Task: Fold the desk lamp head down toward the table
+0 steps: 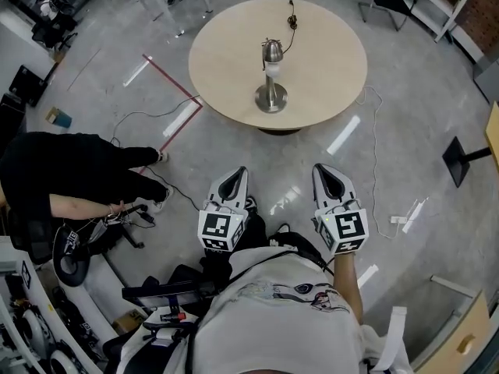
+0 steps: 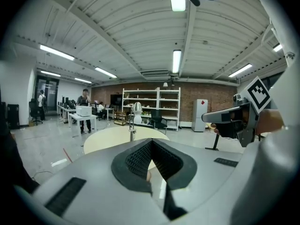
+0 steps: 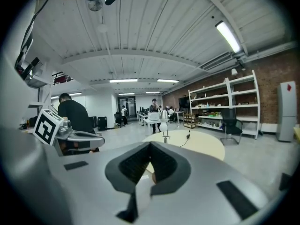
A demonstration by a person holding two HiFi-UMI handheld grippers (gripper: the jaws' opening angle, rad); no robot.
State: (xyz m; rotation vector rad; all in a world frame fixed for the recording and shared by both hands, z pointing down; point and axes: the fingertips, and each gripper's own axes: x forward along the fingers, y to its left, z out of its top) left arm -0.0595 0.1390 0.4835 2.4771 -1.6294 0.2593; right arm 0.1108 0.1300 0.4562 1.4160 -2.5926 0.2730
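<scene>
A silver desk lamp [image 1: 270, 76] stands upright near the middle of a round beige table [image 1: 327, 68], its round base on the tabletop and its small head on top of the stem. My left gripper [image 1: 237, 175] and right gripper [image 1: 324, 171] hover side by side over the floor, well short of the table and pointing at it. Both are shut with nothing between the jaws. In the left gripper view the lamp [image 2: 133, 120] is small and far off beyond the jaws. The right gripper view shows the lamp [image 3: 164, 123] on the table [image 3: 201, 144] in the same way.
A black cord [image 1: 292, 23] trails from the lamp across the far side of the table. A seated person in black [image 1: 70, 178] is at the left. Cables and a red tape line [image 1: 168, 76] cross the floor. A black floor stand [image 1: 461, 159] is at the right.
</scene>
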